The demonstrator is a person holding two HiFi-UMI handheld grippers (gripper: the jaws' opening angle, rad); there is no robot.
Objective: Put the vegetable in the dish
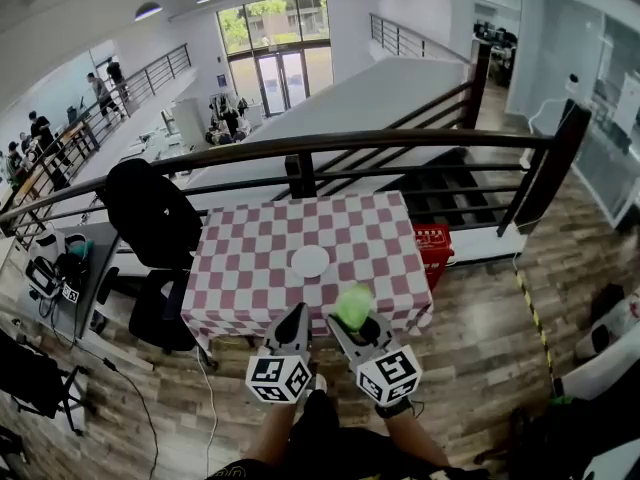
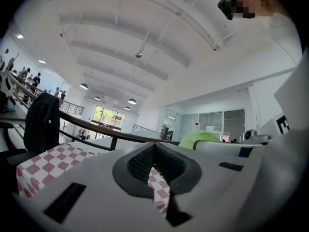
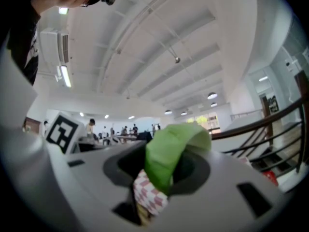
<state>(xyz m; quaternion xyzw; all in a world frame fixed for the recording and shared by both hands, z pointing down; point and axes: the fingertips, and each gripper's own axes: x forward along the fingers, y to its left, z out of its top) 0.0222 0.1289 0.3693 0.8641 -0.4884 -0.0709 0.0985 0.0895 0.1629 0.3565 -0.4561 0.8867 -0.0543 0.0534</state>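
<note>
The left tool (image 1: 297, 318) is pinched tight, empty. The right tool (image 1: 352, 326) holds the soft green leafy vegetable (image 1: 352, 305) over the near edge of the red-and-white checked worktop (image 1: 245, 258), short of the round white dish (image 1: 310, 261). It looks light and squashy, so squeeze its middle gently.

Table (image 1: 250, 258): covered by a red-and-white checked cloth, standing against a dark railing (image 1: 400, 140).
Dish (image 1: 310, 261): white, round, empty, near the middle of the cloth.
Right gripper (image 1: 347, 320): over the table's near edge, jaws closed on a green vegetable (image 1: 352, 305), which is well short of the dish.
Left gripper (image 1: 297, 313): just beside the right one, jaws together, nothing in them.
Office chair (image 1: 160, 308): black, left of the table, with a dark jacket (image 1: 150, 213) over its back.
Red crate (image 1: 433, 246): on the wooden floor (image 1: 480, 338) at the table's right.
</note>
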